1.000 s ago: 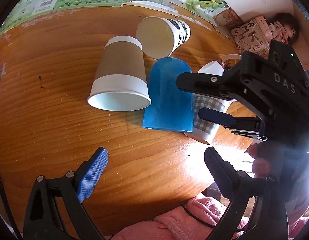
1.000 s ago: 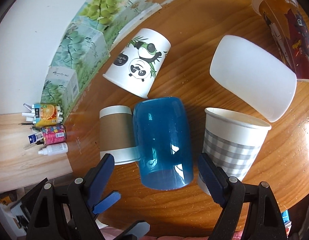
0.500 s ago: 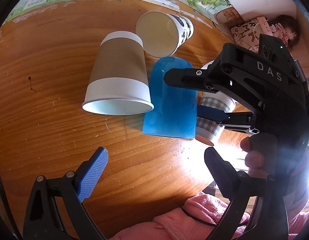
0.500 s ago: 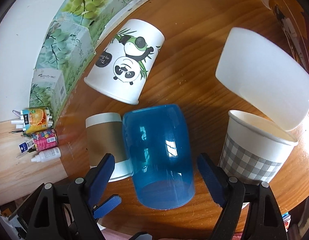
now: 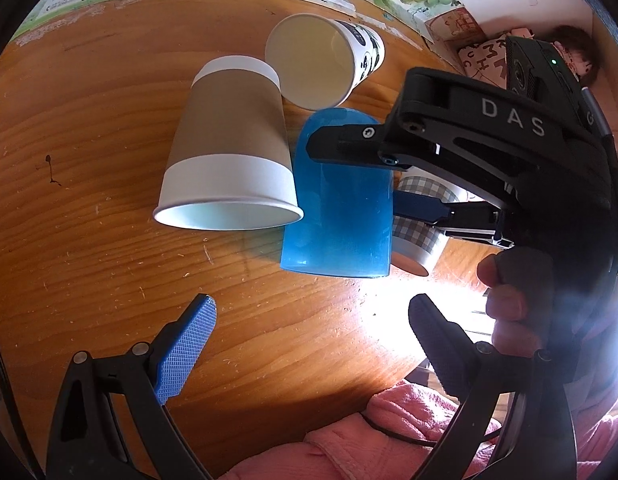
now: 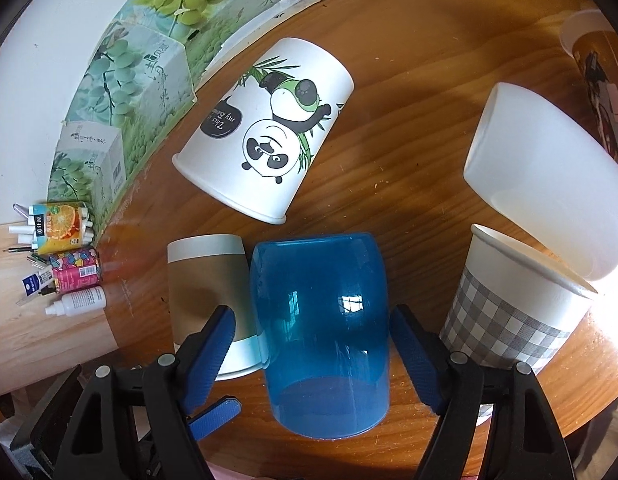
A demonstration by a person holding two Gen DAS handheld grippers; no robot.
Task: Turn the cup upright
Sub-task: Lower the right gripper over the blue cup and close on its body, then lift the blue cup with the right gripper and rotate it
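A translucent blue plastic cup (image 6: 321,328) lies on its side on the round wooden table (image 6: 409,128), mouth toward me. My right gripper (image 6: 313,344) is open, one finger on each side of the cup, with small gaps. The cup also shows in the left wrist view (image 5: 341,208), with the right gripper's fingers (image 5: 349,144) over and beside it. My left gripper (image 5: 309,344) is open and empty above bare table, nearer than the cups.
A brown-banded paper cup (image 6: 209,292) lies touching the blue cup's left side. A panda cup (image 6: 269,128) and a white cup (image 6: 549,176) lie beyond. A grey checked cup (image 6: 517,312) stands upright at right. Grape-print boxes (image 6: 149,72) line the table's far edge.
My right gripper has moved forward, so its open fingers now straddle the blue cup. My left gripper has drifted slightly and stayed open. The cups have not moved.
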